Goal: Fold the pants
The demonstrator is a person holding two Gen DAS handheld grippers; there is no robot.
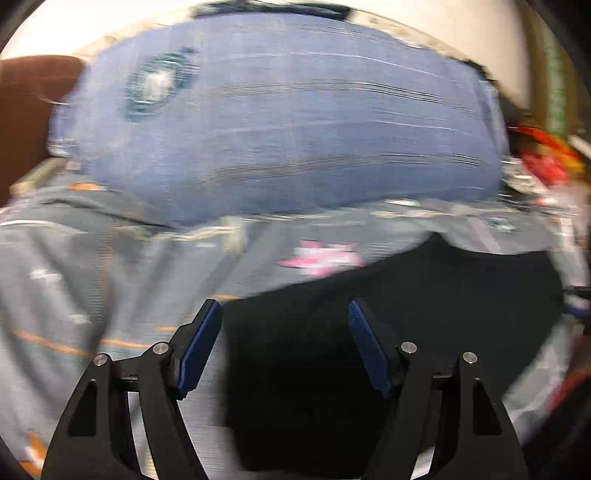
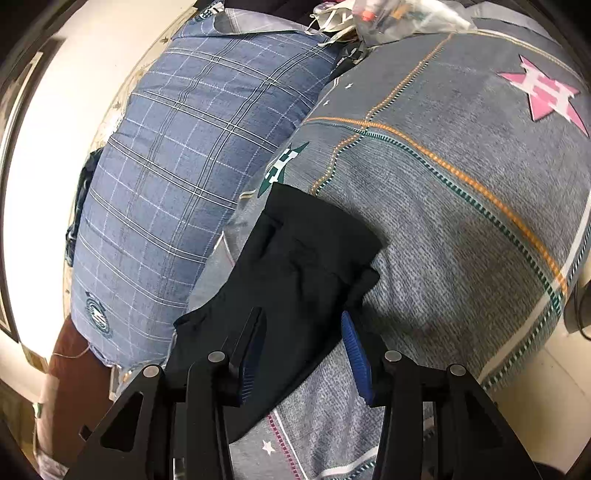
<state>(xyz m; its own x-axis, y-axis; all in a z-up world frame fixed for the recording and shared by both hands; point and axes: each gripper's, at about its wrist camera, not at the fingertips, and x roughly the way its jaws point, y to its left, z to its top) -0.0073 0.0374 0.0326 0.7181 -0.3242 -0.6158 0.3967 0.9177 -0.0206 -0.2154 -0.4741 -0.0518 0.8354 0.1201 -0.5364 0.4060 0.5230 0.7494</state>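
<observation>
Lying on the grey bedspread (image 2: 461,229), just beside the blue checked pillow (image 2: 173,192), the black pants (image 2: 295,266) are already a compact bundle with several layers stacked, which suggests the fold is largely made. They sit close to the pillow probably because that stretch of bed is flat and within reach of both hands.

The right gripper (image 2: 301,350) hovers over the near end of the bundle, its jaws spread with a clear gap between the blue pads (image 2: 354,354). Cloth shows in that gap (lying below, as far as the view tells), but neither pad presses on it, so nothing is pinched. Held this way, it looks ready either to let the fold settle or to nip an edge for tidying.

The left gripper (image 1: 282,347) is likewise spread, pads well apart, with the dark pants (image 1: 406,314) under and ahead of it and no cloth caught. Its view is badly smeared, so fine detail of the cloth edge there cannot be told.

A pink star (image 2: 539,92) printed on the bedspread lies well apart from the bundle, and clutter (image 2: 376,18) sits at the bed's far end, clear of the work.
</observation>
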